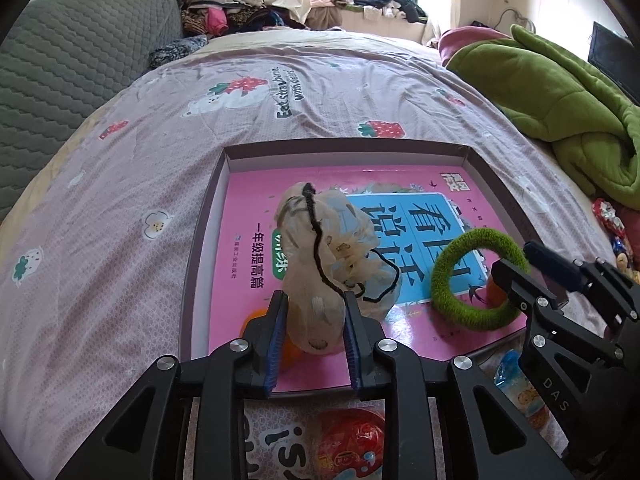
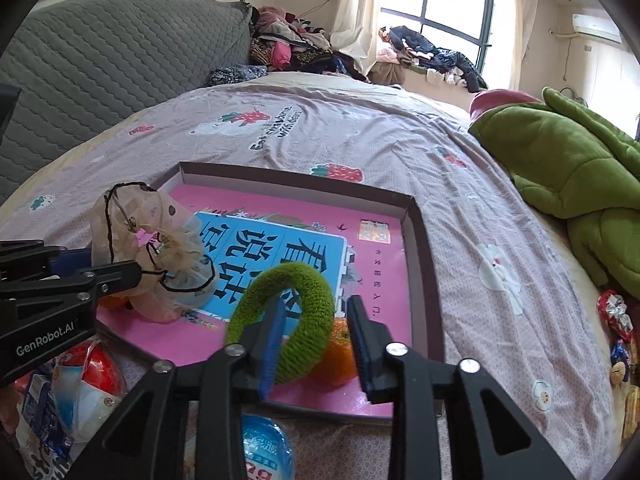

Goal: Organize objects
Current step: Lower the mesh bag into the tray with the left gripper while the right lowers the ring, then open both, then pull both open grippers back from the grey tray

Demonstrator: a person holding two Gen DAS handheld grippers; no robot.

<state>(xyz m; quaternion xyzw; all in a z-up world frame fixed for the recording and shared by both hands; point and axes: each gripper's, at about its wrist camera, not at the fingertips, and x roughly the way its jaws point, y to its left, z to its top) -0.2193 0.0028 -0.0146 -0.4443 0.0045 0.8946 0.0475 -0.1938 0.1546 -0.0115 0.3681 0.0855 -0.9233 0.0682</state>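
A shallow dark-rimmed box (image 1: 344, 148) (image 2: 420, 240) lies on the bed with a pink book (image 1: 240, 248) (image 2: 384, 280) inside. A sheer beige drawstring bag (image 1: 332, 232) (image 2: 160, 240) stands on the book. Its lower end sits between the blue pads of my left gripper (image 1: 314, 296) (image 2: 120, 276), which look parted and do not squeeze it. A fuzzy green ring (image 1: 452, 304) (image 2: 296, 276) leans on an orange object (image 2: 340, 356). My right gripper (image 2: 315, 302) (image 1: 516, 276) is open astride the ring's near side, one pad inside the hoop, the other clear of it.
A green blanket (image 1: 560, 92) (image 2: 568, 168) is heaped at the right. Packaged toys and snacks lie in front of the box: a red ball pack (image 1: 352, 444) (image 2: 92, 380) and a blue lid (image 2: 264, 452). Wrapped sweets (image 2: 616, 320) sit at the right edge. A grey headboard (image 1: 80, 60) rises on the left.
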